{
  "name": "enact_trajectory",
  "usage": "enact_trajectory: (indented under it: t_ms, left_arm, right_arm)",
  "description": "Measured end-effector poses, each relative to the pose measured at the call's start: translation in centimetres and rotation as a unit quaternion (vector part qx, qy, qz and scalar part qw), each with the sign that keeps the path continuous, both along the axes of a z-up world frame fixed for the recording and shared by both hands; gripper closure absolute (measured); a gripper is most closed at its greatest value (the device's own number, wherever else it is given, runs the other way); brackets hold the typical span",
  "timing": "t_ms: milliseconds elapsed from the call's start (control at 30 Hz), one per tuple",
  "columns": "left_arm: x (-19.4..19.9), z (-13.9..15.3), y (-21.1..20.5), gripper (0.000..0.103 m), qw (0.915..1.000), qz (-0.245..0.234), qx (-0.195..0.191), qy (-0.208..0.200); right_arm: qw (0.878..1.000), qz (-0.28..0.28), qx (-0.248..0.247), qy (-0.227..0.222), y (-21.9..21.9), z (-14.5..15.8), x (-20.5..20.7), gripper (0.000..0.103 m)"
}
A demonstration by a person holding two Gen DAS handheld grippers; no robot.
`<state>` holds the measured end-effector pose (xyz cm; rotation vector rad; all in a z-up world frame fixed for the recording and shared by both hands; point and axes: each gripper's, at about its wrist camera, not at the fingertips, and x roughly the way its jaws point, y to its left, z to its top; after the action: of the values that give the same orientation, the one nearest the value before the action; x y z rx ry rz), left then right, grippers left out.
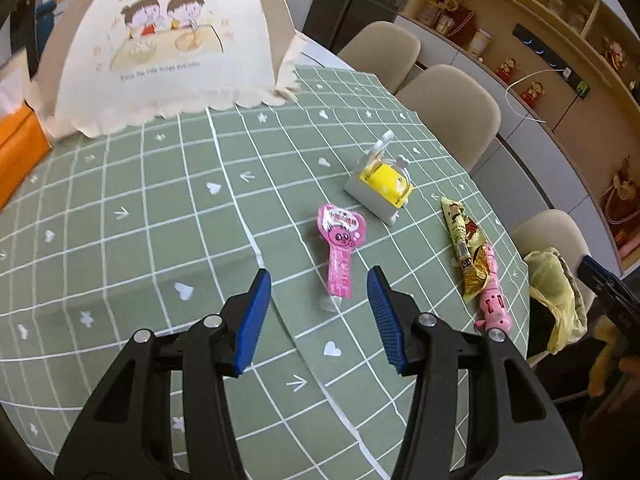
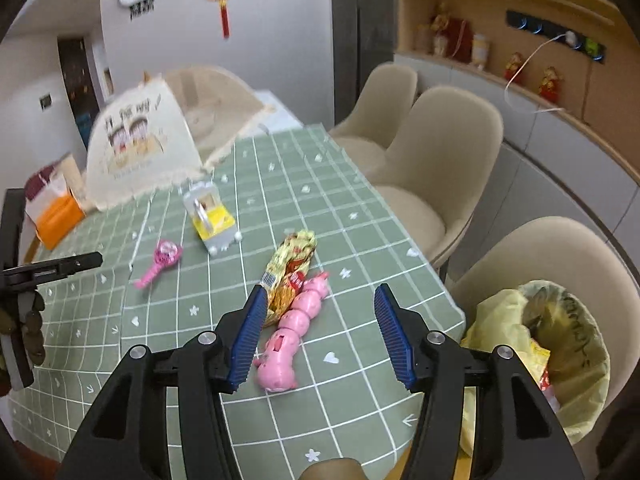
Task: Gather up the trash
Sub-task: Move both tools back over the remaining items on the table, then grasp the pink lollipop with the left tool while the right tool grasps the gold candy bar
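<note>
The green checked tablecloth (image 1: 120, 240) lies bare across its whole near-left part, so a gripper could sweep in there freely. Toward the far side the domed food cover (image 1: 168, 48) and the orange tissue box (image 1: 16, 148) wall off the back edge. Near the right edge the way is crowded: a pink lollipop wrapper (image 1: 340, 248), a grey and yellow toy cart (image 1: 382, 184), a yellow snack packet (image 2: 290, 272) and a pink toy pig (image 2: 296, 328) touching it. Open cloth runs between wrapper and packet. Beyond the table edge, beige chairs (image 2: 436, 168) and a lined bin (image 2: 568, 344) stand close.
</note>
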<state>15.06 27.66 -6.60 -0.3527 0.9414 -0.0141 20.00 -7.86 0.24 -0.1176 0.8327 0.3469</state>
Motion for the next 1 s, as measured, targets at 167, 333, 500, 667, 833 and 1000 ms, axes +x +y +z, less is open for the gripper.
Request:
enact_trajectory:
  t_ms: [167,333,500,667,833,1000]
  left_arm:
    - [0.9,-1.2,-0.2,0.055,0.9998,-0.013,0.003,0.012]
    - [1.9,-2.1,0.3,0.055,0.9995,-0.023,0.014,0.019]
    - [3.1,-3.0,1.1,0.055,0.9994,-0.018,0.006,0.029]
    - [4.5,-3.8,1.3,0.055,0.9992,-0.017,-0.007,0.035]
    - [5.9,-4.2,0.7,0.055,0.9989,-0.027,-0.01,0.038]
    - [7.7,-4.6,-0.6,0.055,0.9983,-0.045,-0.008,0.037]
  right_arm:
    - [0.999,0.009,-0.022,0.039,2.0,-2.6,3.6,0.05]
    - [0.997,0.022,-0.014,0.071,4.3,-5.6,7.6,0.05]
    - [0.994,0.041,-0.003,0.105,6.7,-8.1,11.1,0.053]
    - [0.99,0.027,-0.032,0.132,8.0,-11.2,13.7,0.059]
    - [0.991,0.032,0.002,0.129,8.0,-11.0,14.4,0.084]
    - [0.993,0.049,0.029,0.103,8.4,-8.2,13.1,0.089]
